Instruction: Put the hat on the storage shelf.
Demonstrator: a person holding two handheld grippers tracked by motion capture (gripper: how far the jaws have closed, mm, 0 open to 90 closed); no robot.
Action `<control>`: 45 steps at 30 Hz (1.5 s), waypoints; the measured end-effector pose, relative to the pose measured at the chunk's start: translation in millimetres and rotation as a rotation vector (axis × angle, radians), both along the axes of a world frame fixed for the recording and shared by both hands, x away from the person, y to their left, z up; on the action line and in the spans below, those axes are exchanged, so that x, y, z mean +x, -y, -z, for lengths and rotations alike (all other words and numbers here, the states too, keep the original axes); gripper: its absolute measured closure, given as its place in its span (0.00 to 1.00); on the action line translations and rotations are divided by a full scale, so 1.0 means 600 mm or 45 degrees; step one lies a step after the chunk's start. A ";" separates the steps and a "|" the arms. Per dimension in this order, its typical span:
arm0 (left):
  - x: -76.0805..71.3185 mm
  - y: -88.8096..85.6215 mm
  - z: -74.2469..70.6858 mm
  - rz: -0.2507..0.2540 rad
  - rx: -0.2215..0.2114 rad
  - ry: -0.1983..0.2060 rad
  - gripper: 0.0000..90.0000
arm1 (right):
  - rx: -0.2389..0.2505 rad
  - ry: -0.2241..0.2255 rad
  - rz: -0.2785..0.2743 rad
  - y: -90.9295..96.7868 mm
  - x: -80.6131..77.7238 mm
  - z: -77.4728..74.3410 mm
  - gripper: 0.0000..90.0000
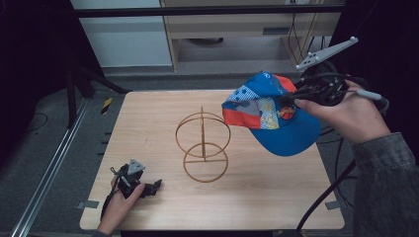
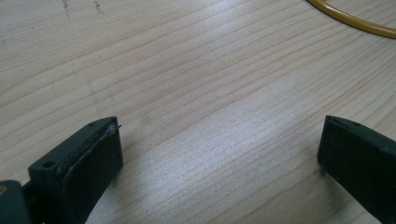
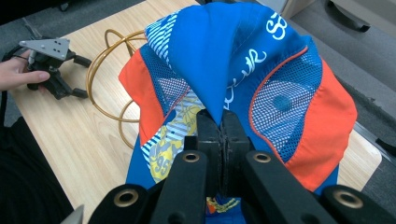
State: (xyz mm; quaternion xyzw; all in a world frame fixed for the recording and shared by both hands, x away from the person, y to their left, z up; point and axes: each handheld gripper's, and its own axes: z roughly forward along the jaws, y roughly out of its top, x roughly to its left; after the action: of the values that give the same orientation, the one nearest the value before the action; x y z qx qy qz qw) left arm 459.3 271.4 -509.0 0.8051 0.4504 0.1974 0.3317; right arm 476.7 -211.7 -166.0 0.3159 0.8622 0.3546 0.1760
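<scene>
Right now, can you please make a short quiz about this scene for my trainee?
1. True or false: the right hand-held gripper is shut on the cap.
2. What stands in the middle of the table?
A. a gold wire stand
B. a glass bottle
C. a stack of plates
3. Fill in: the left hand-held gripper has its jaws ____ over bare wood.

Key: 1 true; 2 A; 3 open.

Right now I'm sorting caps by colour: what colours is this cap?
The cap is mainly blue with orange panels; right gripper view.
</scene>
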 end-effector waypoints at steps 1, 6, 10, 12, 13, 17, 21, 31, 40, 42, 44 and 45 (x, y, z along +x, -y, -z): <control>0.000 0.000 0.000 0.000 0.000 0.000 0.00 | -0.001 0.004 -0.006 -0.002 0.001 0.000 0.99; 0.000 0.000 0.000 0.000 0.000 0.000 0.00 | 0.005 0.006 -0.028 -0.019 0.003 0.001 0.99; 0.000 0.000 0.000 0.000 0.000 0.000 0.00 | 0.020 0.011 -0.055 -0.036 0.007 0.001 0.99; 0.000 0.000 0.000 0.000 0.000 0.000 0.00 | 0.023 0.013 -0.073 -0.049 0.010 -0.001 0.99; 0.000 0.000 0.000 0.000 0.000 0.000 0.00 | 0.025 0.014 -0.087 -0.063 0.014 -0.004 0.99; 0.000 0.000 0.000 0.000 0.000 0.000 0.00 | 0.021 0.023 -0.115 -0.083 0.020 -0.009 0.99; 0.000 0.000 0.000 -0.002 -0.002 0.001 0.00 | 0.023 0.022 -0.150 -0.116 0.031 -0.014 0.99; 0.000 0.000 0.000 0.000 0.001 0.002 0.00 | 0.005 -0.020 -0.214 -0.187 0.056 0.008 0.99; 0.000 0.000 0.000 0.002 0.002 0.000 0.00 | -0.022 -0.078 -0.254 -0.233 0.071 0.045 0.99; 0.000 0.000 0.000 0.003 0.003 0.000 0.00 | -0.024 -0.079 -0.258 -0.236 0.072 0.048 0.99; 0.000 0.000 0.000 0.003 0.003 0.000 0.00 | -0.031 -0.090 -0.262 -0.243 0.074 0.052 0.99; 0.000 0.000 0.000 0.002 0.003 0.000 0.00 | -0.036 -0.094 -0.264 -0.245 0.075 0.054 0.99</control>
State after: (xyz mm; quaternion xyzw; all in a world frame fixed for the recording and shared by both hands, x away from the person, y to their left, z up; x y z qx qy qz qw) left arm 459.3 271.5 -508.9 0.8059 0.4494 0.1977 0.3309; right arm 521.7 -64.9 -198.4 0.2355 0.9010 0.3469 0.1111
